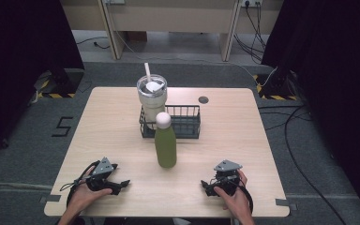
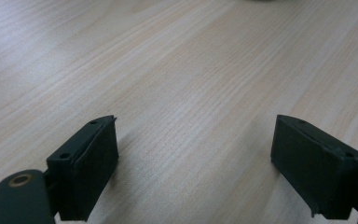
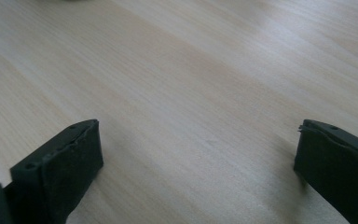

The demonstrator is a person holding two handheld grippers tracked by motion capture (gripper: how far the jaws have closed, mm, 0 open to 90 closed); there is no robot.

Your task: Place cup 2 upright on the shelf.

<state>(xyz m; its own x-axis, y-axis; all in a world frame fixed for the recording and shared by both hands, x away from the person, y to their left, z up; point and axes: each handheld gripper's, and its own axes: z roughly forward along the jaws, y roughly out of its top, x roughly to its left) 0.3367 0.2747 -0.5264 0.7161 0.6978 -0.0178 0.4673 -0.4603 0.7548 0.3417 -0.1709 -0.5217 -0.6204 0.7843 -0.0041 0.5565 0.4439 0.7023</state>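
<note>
A green bottle (image 1: 165,146) with a white cap stands upright near the middle of the wooden table (image 1: 112,117). Behind it a black wire basket (image 1: 185,123) holds a steel tumbler (image 1: 152,97) with a white straw in its left end. My left gripper (image 1: 121,176) rests low at the front left, jaws pointing right toward the bottle. My right gripper (image 1: 209,181) rests at the front right, jaws pointing left. In the left gripper view the left gripper (image 2: 196,158) stands open over bare wood. In the right gripper view the right gripper (image 3: 198,163) is likewise open, with nothing between its jaws.
A dark round grommet (image 1: 203,100) sits in the tabletop behind the basket. Cables (image 1: 290,126) trail over the grey floor at the right. A floor mark shaped like a 5 (image 1: 62,125) lies to the left. Black curtains flank both sides.
</note>
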